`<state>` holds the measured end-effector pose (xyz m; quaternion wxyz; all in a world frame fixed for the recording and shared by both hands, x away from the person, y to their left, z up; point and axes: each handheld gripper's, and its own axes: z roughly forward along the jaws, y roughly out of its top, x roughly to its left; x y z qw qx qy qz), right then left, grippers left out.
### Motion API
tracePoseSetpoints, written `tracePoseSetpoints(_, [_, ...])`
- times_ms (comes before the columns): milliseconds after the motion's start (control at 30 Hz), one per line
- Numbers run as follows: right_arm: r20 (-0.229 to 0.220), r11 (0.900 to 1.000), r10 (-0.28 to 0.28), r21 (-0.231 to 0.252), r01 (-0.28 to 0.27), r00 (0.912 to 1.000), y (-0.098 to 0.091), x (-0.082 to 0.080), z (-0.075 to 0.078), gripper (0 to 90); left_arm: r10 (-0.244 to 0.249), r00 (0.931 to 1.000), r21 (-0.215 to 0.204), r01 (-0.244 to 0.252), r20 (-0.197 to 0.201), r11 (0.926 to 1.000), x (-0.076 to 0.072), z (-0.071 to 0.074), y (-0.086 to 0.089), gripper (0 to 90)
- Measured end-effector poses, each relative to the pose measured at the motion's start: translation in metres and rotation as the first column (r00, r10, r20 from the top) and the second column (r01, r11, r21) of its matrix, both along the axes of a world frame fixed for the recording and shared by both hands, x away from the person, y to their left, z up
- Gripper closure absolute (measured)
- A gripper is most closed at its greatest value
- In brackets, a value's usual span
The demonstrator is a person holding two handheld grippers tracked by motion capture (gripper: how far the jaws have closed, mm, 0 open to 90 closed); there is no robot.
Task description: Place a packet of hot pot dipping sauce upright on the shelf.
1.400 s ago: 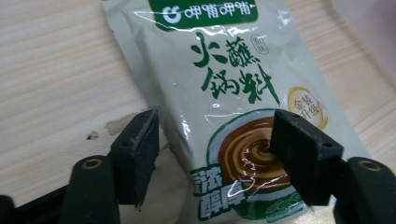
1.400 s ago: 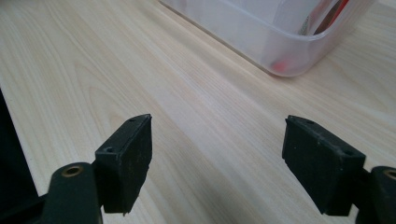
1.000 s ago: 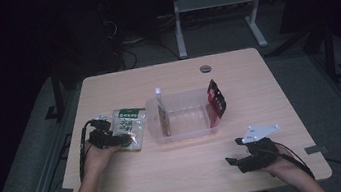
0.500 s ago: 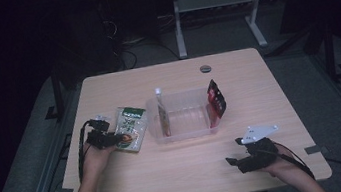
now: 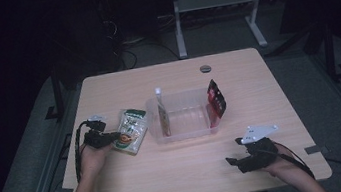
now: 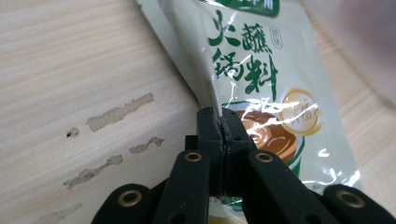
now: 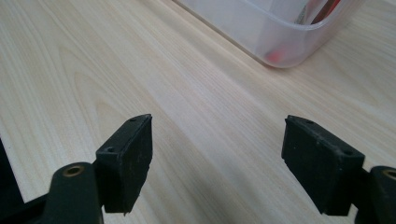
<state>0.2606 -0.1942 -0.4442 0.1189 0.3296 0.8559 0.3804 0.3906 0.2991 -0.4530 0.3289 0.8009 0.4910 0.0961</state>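
Observation:
A pale green sauce packet (image 5: 130, 130) with green lettering lies on the table, left of a clear plastic bin (image 5: 187, 130). My left gripper (image 5: 113, 138) has just been closing and is now shut on the packet's (image 6: 261, 88) near edge, its black fingertips (image 6: 208, 122) pinching the film (image 6: 219, 114). A tall brown packet (image 5: 162, 115) stands inside the bin at its left wall. A red and black packet (image 5: 216, 98) leans over the bin's right wall. My right gripper (image 5: 233, 160) rests open on the table near the front right, nothing between its pads (image 7: 128, 158).
The wooden table (image 5: 179, 175) has bare space in front of the bin. A round grommet (image 5: 205, 68) sits near its far edge. Scuff marks (image 6: 116, 112) mark the wood beside the green packet. The bin's corner (image 7: 280, 46) lies ahead of my right gripper.
My left gripper's jaws have closed on the green packet's edge, and the packet has shifted slightly. The right hand has not moved.

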Motion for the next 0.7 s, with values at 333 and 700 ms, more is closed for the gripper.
tracePoseSetpoints(333, [-0.004,0.9999,0.001,0.012,-0.001,1.0000,-0.001,0.000,0.000,24.2,-0.045,0.9990,-0.046,0.045,0.008,0.9979,-0.003,0.009,0.011,90.0])
tracePoseSetpoints(700, [-0.024,0.9992,-0.004,0.039,0.005,0.9997,-0.004,0.003,0.000,24.2,-0.096,0.9954,-0.069,0.096,0.007,0.9930,-0.025,0.030,0.032,90.0])
